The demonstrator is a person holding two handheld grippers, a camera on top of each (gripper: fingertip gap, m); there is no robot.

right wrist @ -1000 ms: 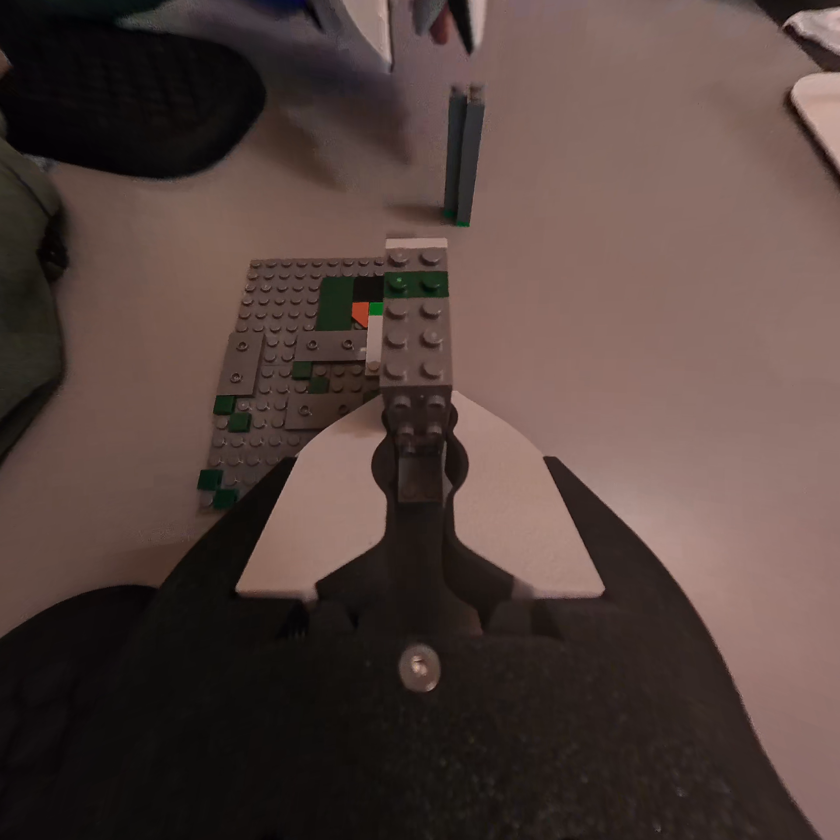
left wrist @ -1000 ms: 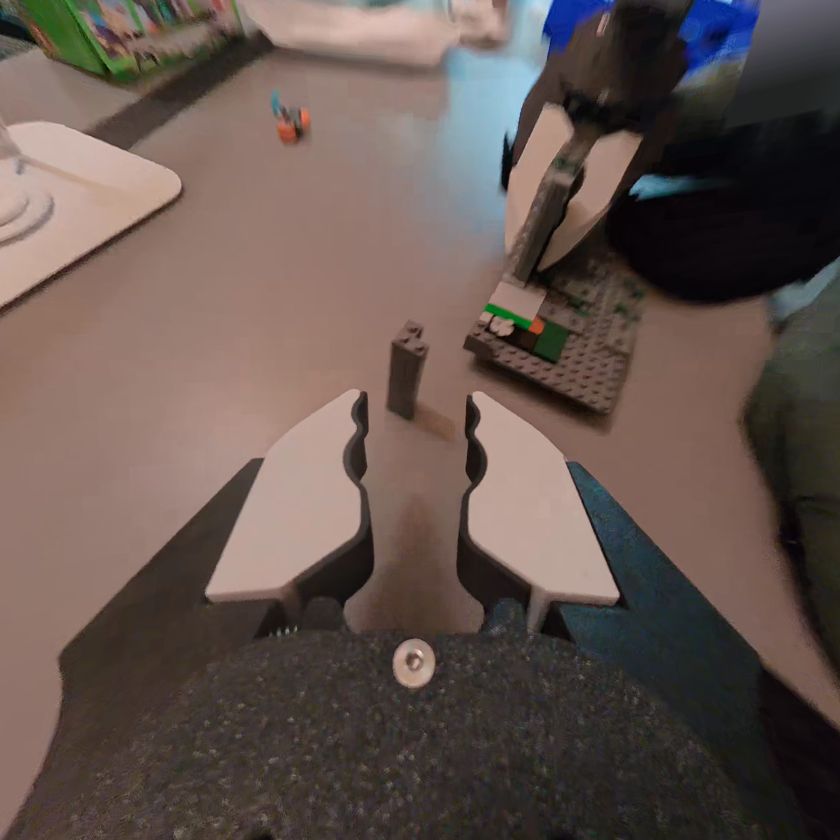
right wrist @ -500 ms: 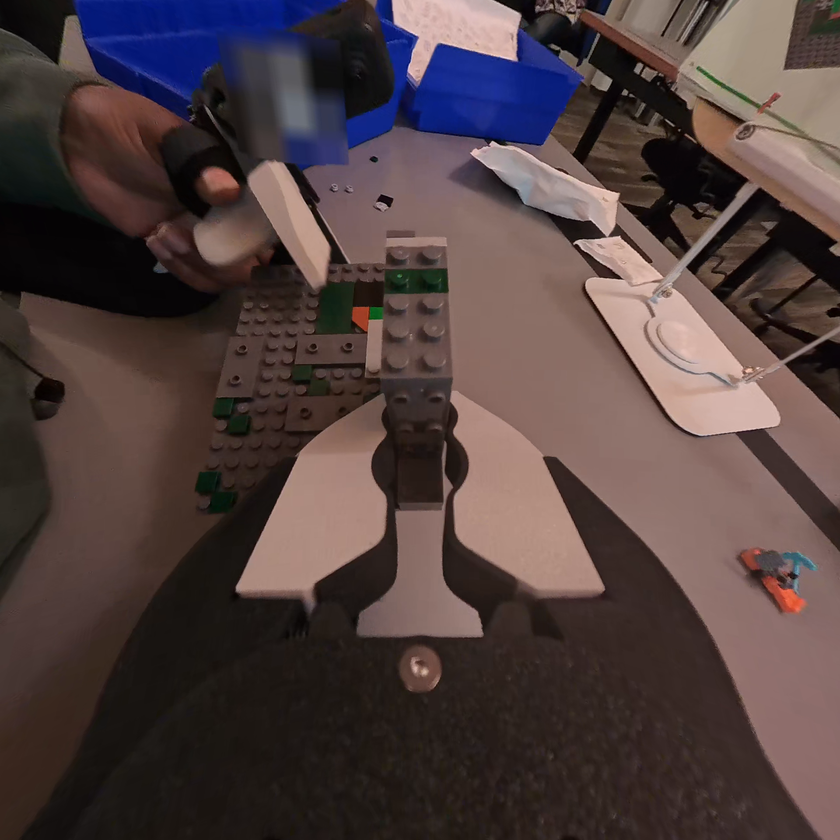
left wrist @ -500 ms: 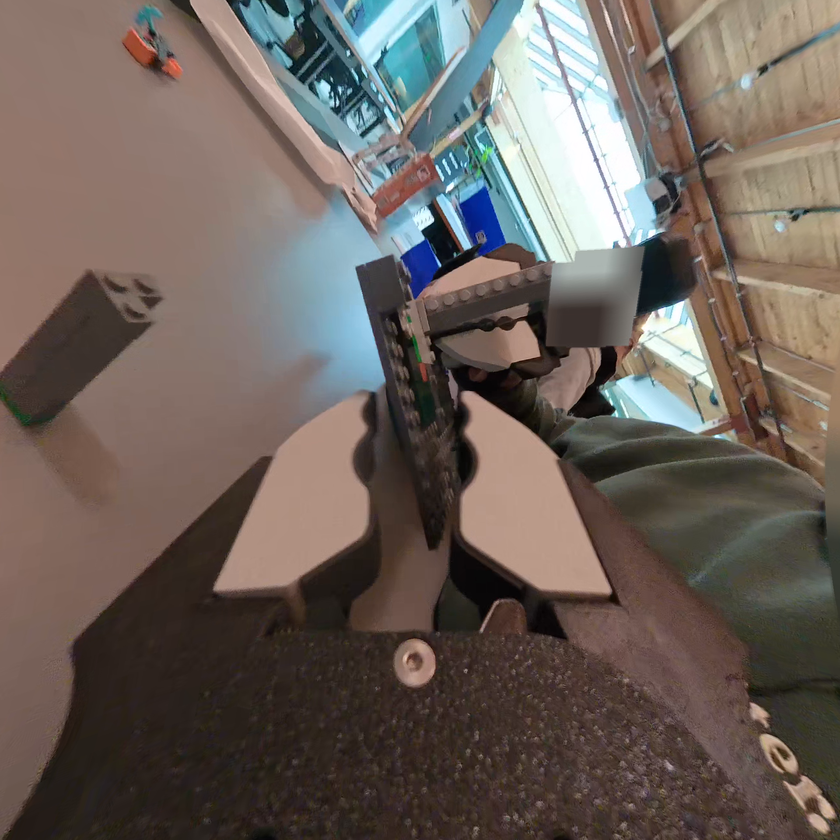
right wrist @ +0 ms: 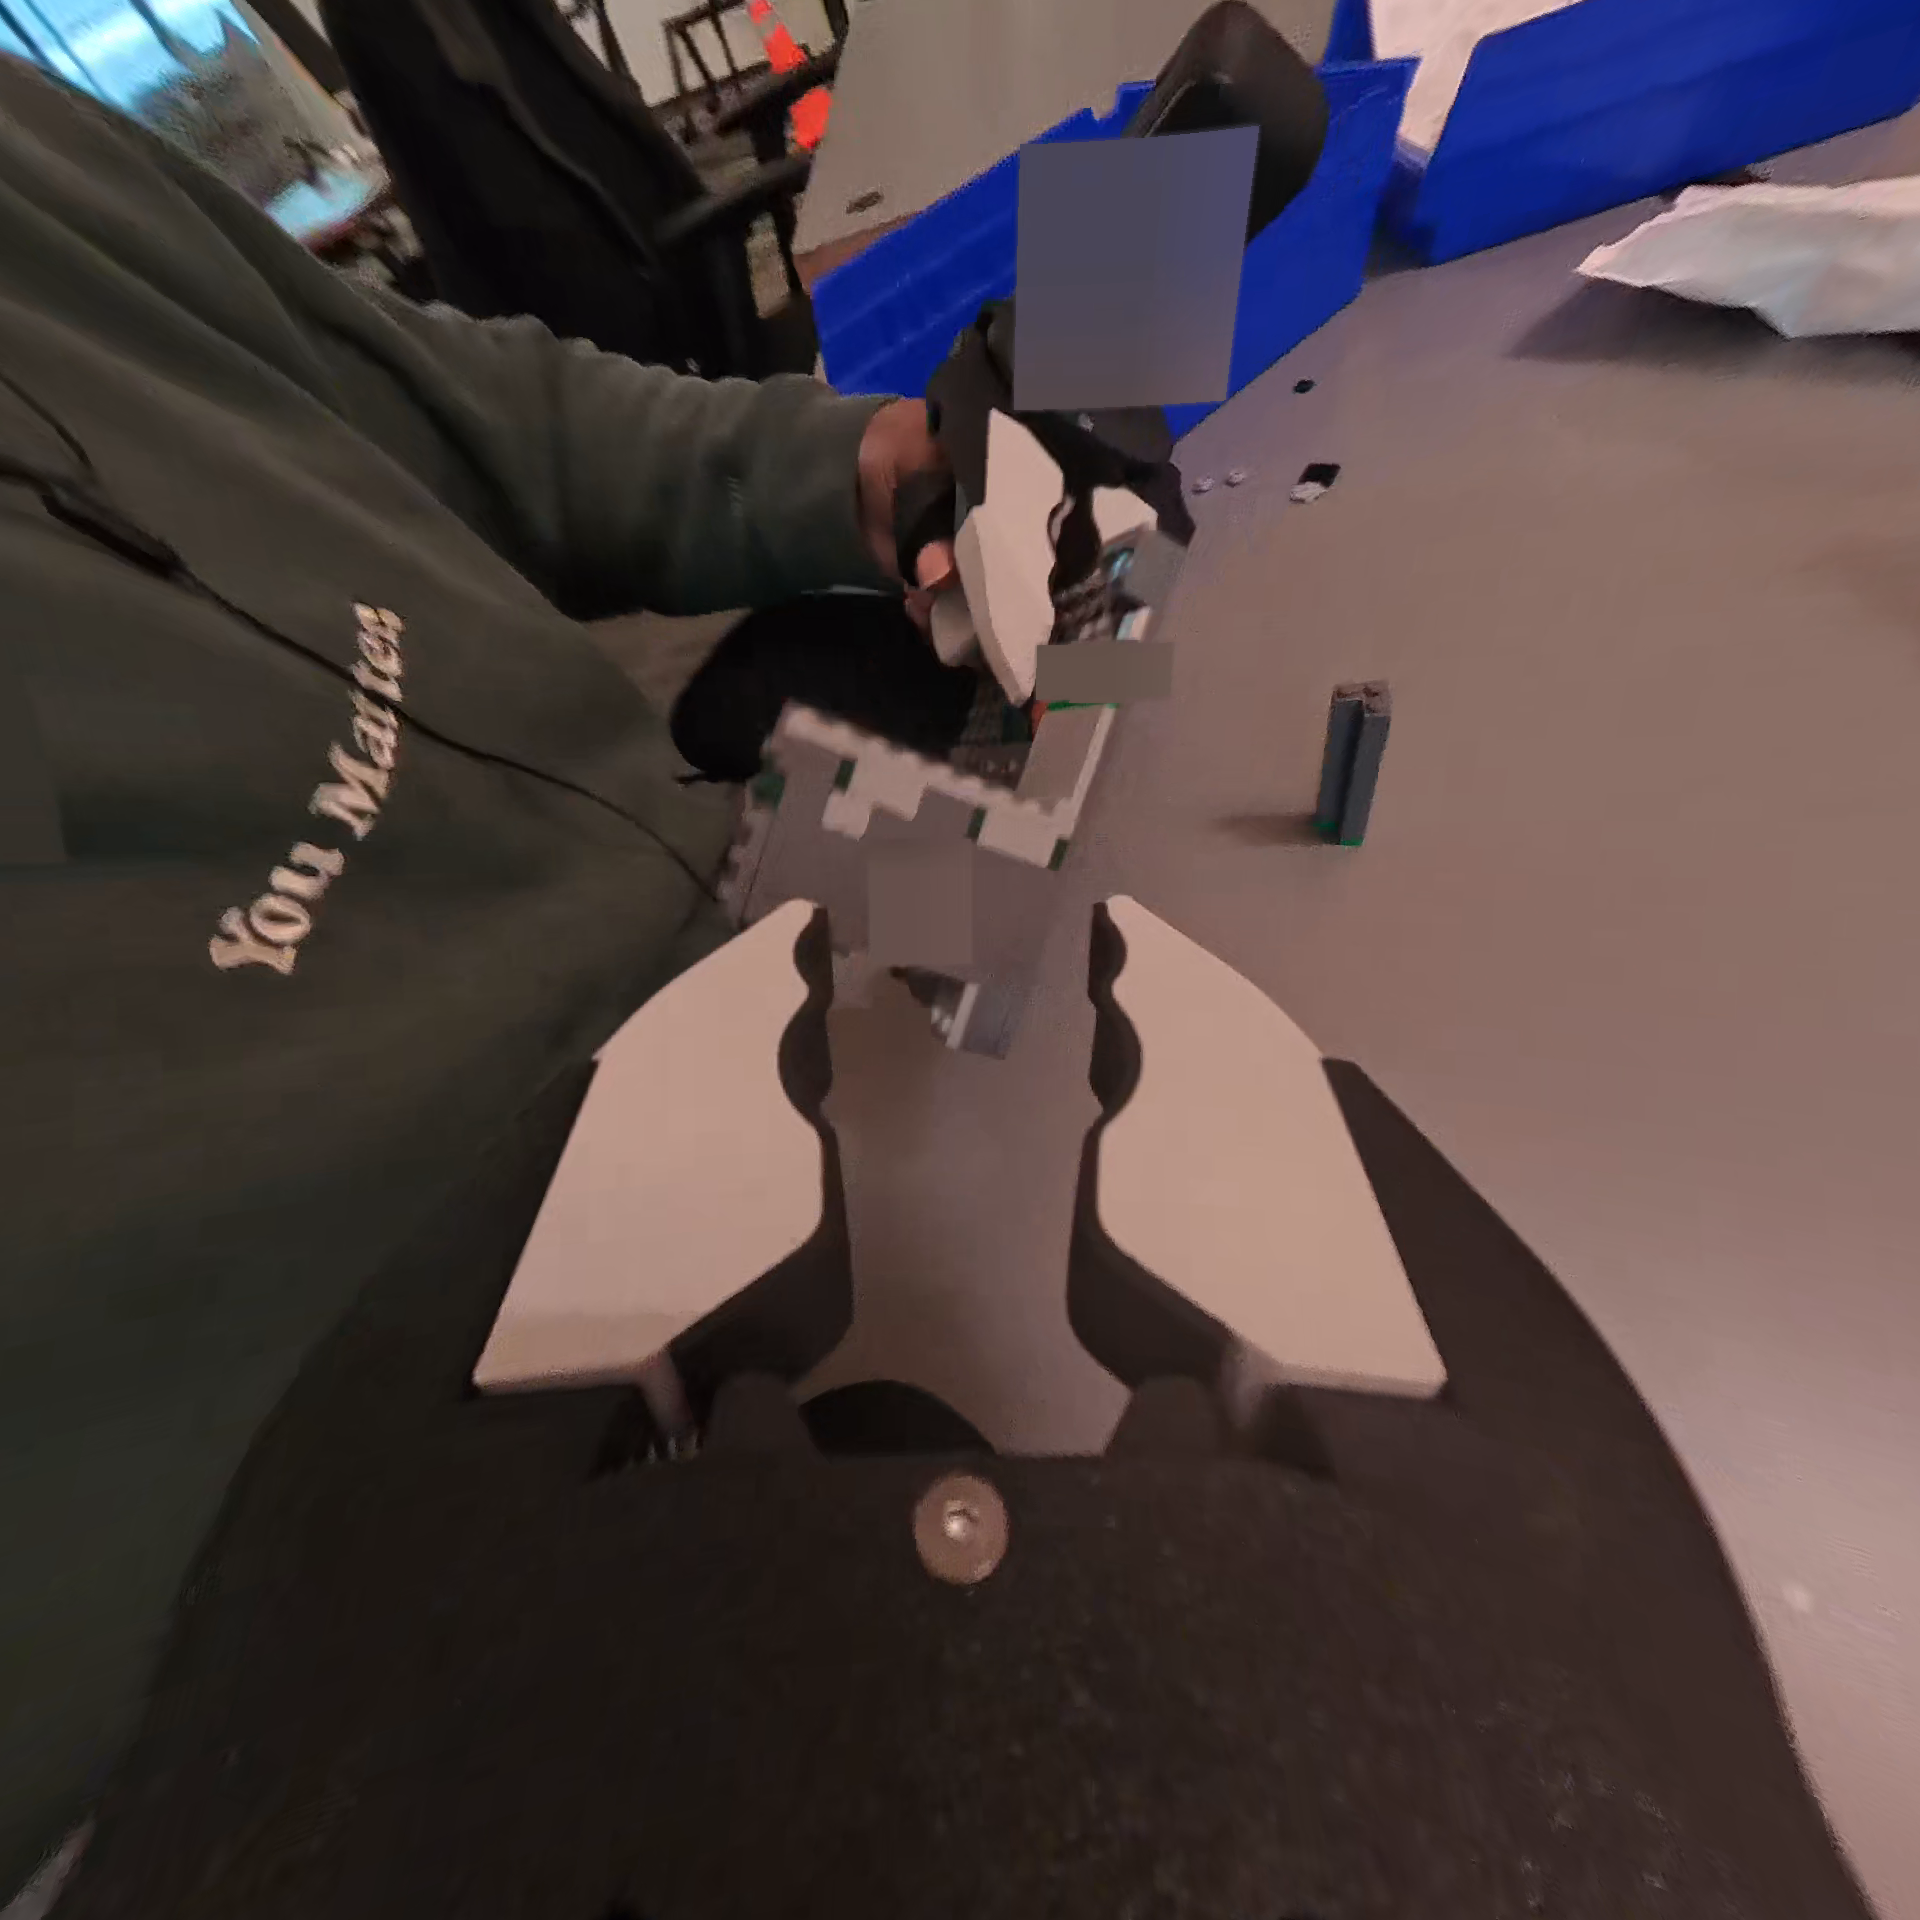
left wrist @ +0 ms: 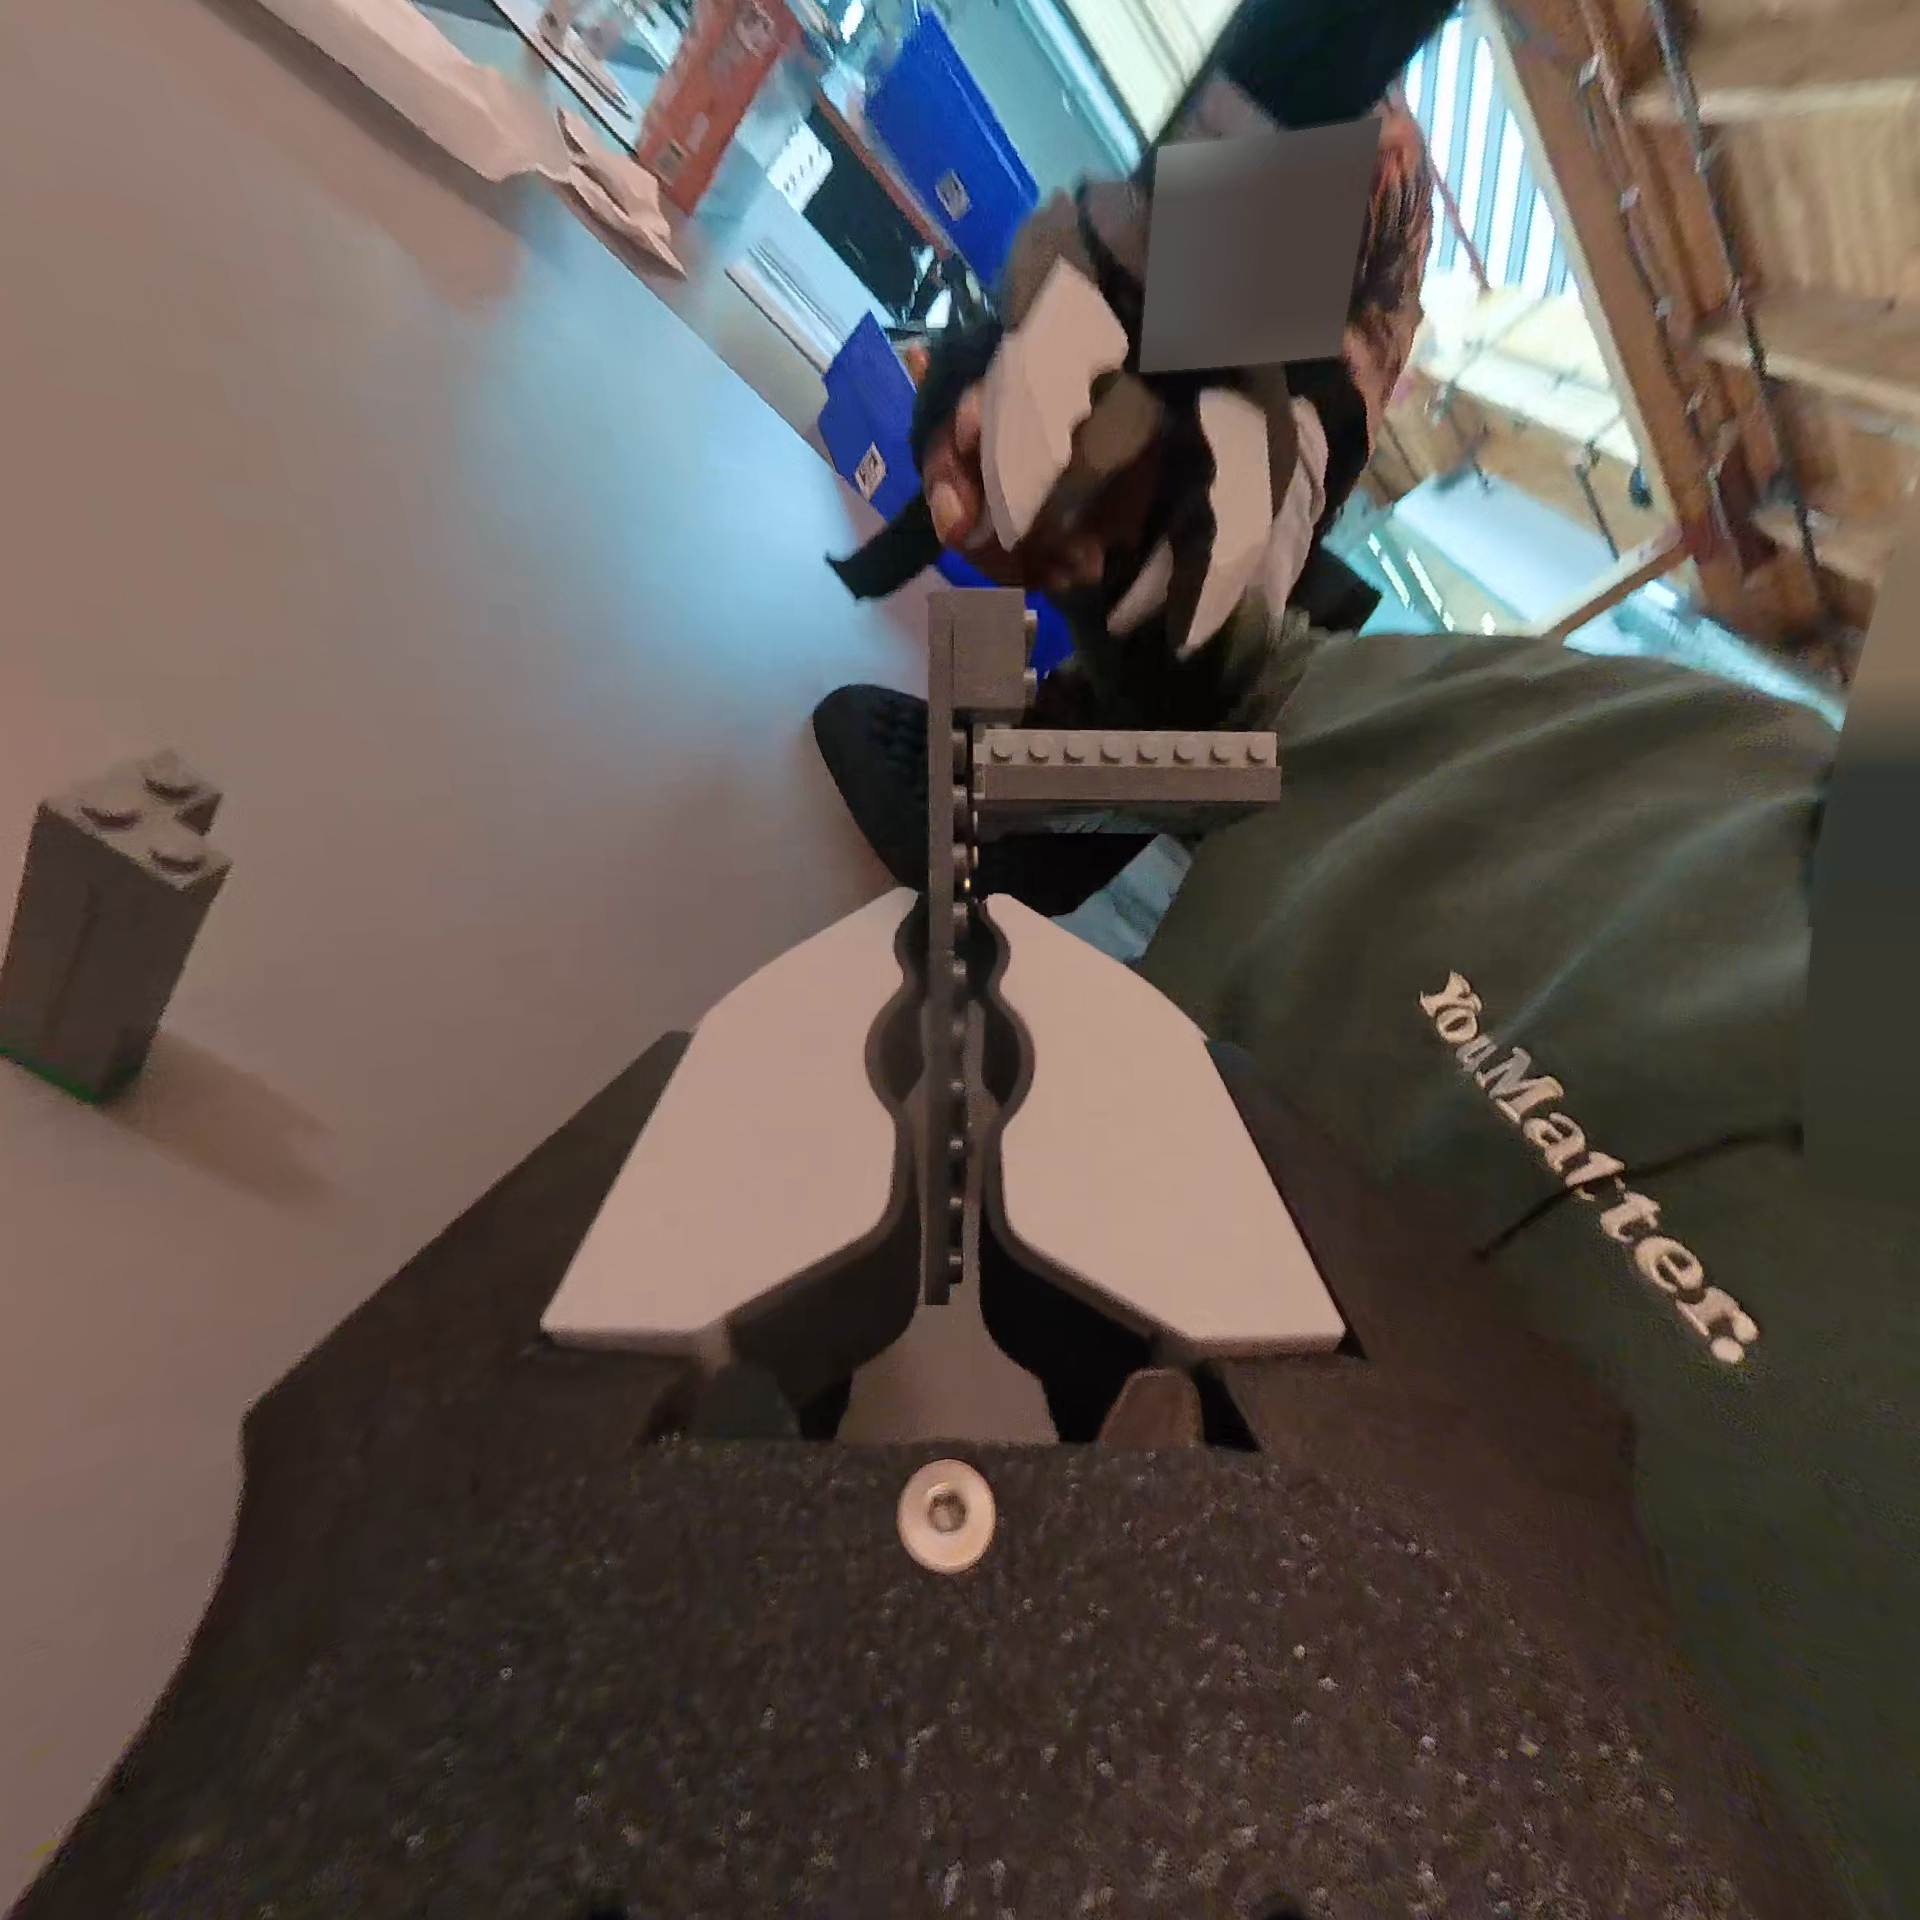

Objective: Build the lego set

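Note:
My left gripper (left wrist: 948,904) is shut on the grey baseplate (left wrist: 943,1091) and holds it on edge above the table. A grey studded wall piece (left wrist: 1127,764) sticks out from the plate to the right, with a small grey block (left wrist: 982,655) beyond it. My right gripper (right wrist: 961,914) is open and empty, just short of the baseplate assembly (right wrist: 914,810). In the right wrist view the left gripper's white finger (right wrist: 1003,561) clamps the plate's far end. In the left wrist view the right gripper's blurred white finger (left wrist: 1044,395) shows beyond the plate.
A tall grey brick pillar (right wrist: 1351,764) stands on the grey table (right wrist: 1558,935), also at the left of the left wrist view (left wrist: 104,925). Blue bins (right wrist: 1558,135) and crumpled white paper (right wrist: 1766,260) lie at the far edge. A person's green sleeve (right wrist: 312,623) fills the left.
My left gripper went from open over the table to shut on the baseplate, now lifted on edge. My right gripper let go of the grey wall piece, now on the plate, and drew back.

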